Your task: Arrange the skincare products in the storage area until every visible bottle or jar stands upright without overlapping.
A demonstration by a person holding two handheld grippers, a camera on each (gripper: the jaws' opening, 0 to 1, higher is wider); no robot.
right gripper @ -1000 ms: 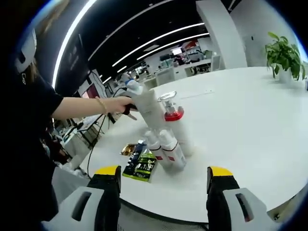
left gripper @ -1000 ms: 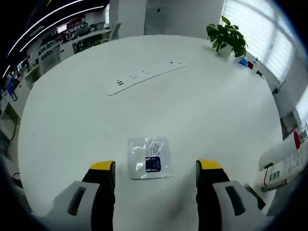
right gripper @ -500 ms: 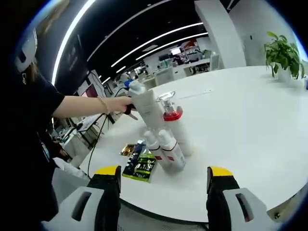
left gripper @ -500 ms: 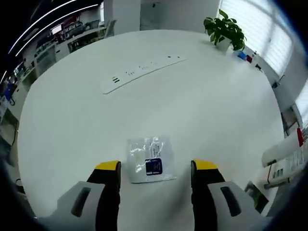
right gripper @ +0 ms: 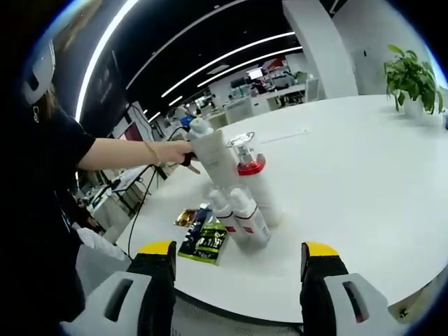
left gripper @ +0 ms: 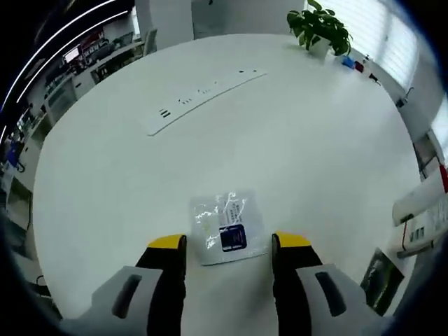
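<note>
I judge I am at a pick-up step with the left gripper [left gripper: 227,241]: its jaws stand partly open, straddling a clear plastic sachet [left gripper: 227,227] with a dark label that lies flat on the white table [left gripper: 294,140], and they hold nothing yet. The next move, as I read it, calls for lowering and closing on the thin packet without sliding it away.

In the right gripper view, the right gripper [right gripper: 238,252] hangs wide open and empty near the table edge. Ahead of it, two small white tubes [right gripper: 239,217] lie beside a green packet [right gripper: 206,240], close to a red-collared pump bottle [right gripper: 250,182]; a taller white bottle [right gripper: 210,150] is tilted, beside a person's hand [right gripper: 173,150]. Those bottles are not yet upright.
</note>
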